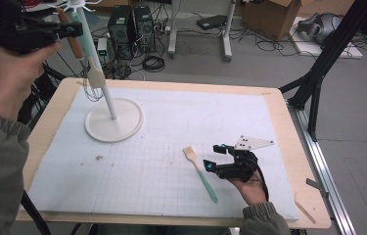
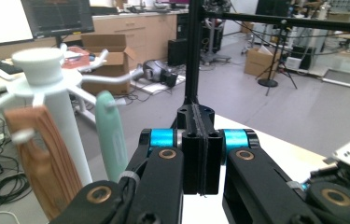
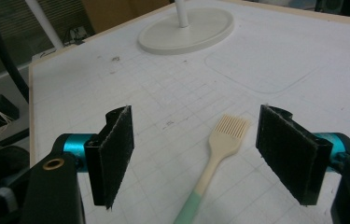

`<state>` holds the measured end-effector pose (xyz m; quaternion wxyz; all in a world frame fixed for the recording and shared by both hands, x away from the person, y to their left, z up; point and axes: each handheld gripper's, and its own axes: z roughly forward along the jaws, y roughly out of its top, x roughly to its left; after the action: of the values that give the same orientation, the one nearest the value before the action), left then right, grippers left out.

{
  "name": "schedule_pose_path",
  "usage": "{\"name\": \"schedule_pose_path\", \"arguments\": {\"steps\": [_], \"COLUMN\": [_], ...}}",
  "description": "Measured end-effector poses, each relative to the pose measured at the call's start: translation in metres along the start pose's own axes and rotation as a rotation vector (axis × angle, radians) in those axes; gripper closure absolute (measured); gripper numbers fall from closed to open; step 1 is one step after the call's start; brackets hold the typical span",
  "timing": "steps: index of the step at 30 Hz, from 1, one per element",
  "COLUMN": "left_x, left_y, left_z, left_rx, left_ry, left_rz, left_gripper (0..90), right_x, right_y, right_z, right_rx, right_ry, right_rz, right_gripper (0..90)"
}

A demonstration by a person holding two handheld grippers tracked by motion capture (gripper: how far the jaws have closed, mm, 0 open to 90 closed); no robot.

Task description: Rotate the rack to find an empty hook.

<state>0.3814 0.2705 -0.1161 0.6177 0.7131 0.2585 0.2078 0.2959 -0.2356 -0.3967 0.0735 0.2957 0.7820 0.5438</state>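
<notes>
white foam-like matting with a faint grid covers the wooden table in the high view. at the lower middle of that frame lies a basting brush, its cream bristle end toward the upper left and its mint green handle running down to the right. just to its right sits the right gripper, resting low over the mat in the person's hand, its jaws spread wide with nothing between the pads. in the right gripper view the same brush lies on the mat in the lower middle of the frame, between the two black pads but not touched by either.

in the upper left of the high view the left gripper is held high, close to the top of a white utensil stand whose round base sits on the upper left part of the mat. its jaws are pressed together on nothing, which the left gripper view shows plainly. on the stand's hooks hang a wooden-handled utensil and a mint-handled utensil, both at the left of the left gripper view, just beside the stand's post. a wire whisk head hangs low beside the post in the high view.
</notes>
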Motion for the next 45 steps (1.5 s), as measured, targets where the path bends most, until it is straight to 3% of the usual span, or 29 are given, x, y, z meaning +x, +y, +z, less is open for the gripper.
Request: {"name": "schedule_pose_path", "arguments": {"steps": [3, 10, 25, 32, 45], "left_x": [-0.001, 0.006, 0.012, 0.013, 0.006], "left_y": [0.006, 0.008, 0.008, 0.007, 0.004], "left_z": [0.006, 0.013, 0.003, 0.000, 0.006], "left_rx": [0.001, -0.014, -0.015, -0.019, -0.017], "left_ry": [0.013, 0.055, 0.133, 0.148, 0.138], "left_rz": [0.009, -0.015, -0.014, -0.018, -0.013], "left_gripper": [89.6, 89.6, 89.5, 89.5, 89.6], "right_x": [0.000, 0.000, 0.001, 0.001, 0.002], "right_y": [0.000, 0.000, 0.000, 0.000, 0.001], "right_z": [0.001, 0.000, -0.001, -0.002, -0.002], "right_rx": [0.001, -0.002, -0.007, -0.012, -0.013], "right_ry": [0.002, 0.007, 0.006, 0.007, 0.006], "right_rz": [-0.007, -0.008, -0.011, -0.012, -0.017], "right_gripper": [27.1, 27.1, 27.1, 27.1, 27.1]}}
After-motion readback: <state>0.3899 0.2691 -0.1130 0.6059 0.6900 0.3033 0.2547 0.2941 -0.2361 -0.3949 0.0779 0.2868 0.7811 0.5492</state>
